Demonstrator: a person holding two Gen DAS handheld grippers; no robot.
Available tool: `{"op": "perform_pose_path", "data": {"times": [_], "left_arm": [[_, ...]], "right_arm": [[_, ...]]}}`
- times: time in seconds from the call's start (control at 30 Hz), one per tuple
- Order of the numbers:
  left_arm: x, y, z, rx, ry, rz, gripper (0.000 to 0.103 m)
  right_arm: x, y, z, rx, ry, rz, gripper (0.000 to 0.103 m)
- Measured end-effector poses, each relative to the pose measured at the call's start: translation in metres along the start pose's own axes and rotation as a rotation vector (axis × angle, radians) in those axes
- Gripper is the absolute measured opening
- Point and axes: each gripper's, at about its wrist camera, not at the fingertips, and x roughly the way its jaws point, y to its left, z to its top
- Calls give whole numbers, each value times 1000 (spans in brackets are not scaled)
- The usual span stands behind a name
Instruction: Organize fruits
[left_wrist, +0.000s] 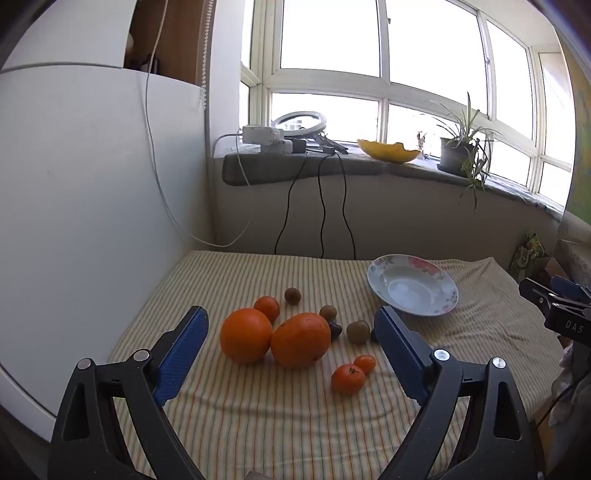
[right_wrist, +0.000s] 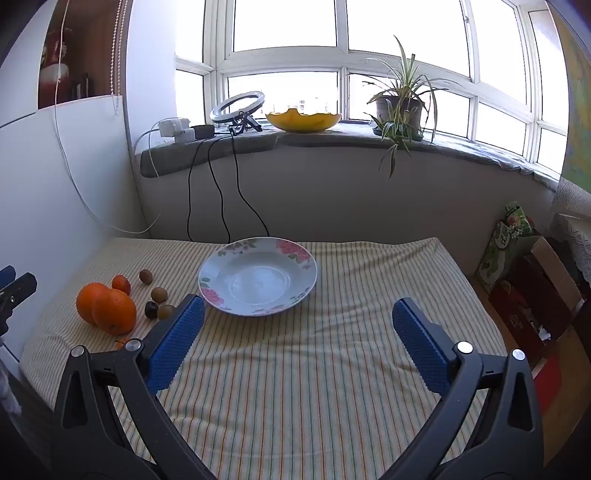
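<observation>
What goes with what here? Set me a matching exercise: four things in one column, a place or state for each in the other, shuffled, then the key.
Things:
1. plate
2. two big oranges
3. yellow bowl
4. left gripper

Places or states:
A. on the windowsill beside the potted plant
B. open, holding nothing
C. empty, on the striped cloth
D. touching each other, left of the plate

Pairs: 1-C, 2-D, 3-A, 4-B
</observation>
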Motion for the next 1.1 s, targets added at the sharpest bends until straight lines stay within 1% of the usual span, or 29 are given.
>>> {"op": "perform_pose_path", "data": {"times": [0.1,0.2,0.23,1.1], "left_arm": [[-2,-5,-1,2,-4,5,92],[-1,1,-4,-15,-8,0,92],[3,1,-1,-22,3,0,92],[1,-3,3,-13,-4,-10,92]], "right_arm": [[0,-1,1,2,0,4,103],[-1,0,1,-1,-4,0,103],[-1,0,1,-2,-5,0,103],[-3,1,5,3,-7,26,103]]}}
